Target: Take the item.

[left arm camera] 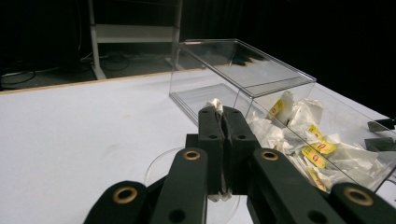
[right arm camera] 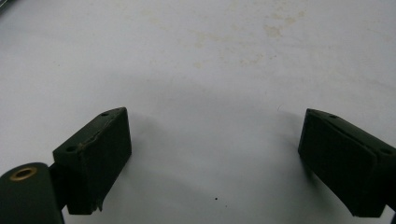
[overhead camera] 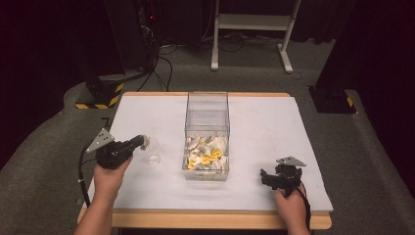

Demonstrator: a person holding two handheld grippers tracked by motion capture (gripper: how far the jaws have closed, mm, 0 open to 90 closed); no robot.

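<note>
Starting near the table's [overhead camera: 147, 191] left edge, the left gripper [overhead camera: 140, 142] had its jaws pressed together on the rim of one clear cup [overhead camera: 151, 152], which lay tipped on the white surface. At the table's middle stood one clear box [overhead camera: 207, 105], its near end heaped with white, yellow-labelled tea packets [overhead camera: 206, 154], too jumbled to count. Toward the front right corner, the right gripper [overhead camera: 265, 176] rested low with its jaws spread wide over bare tabletop, holding nothing.

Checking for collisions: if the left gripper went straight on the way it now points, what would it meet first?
Probably the clear box of tea bags; the left gripper, shut on a clear cup, points at its near wall, though depth is unclear.
</note>
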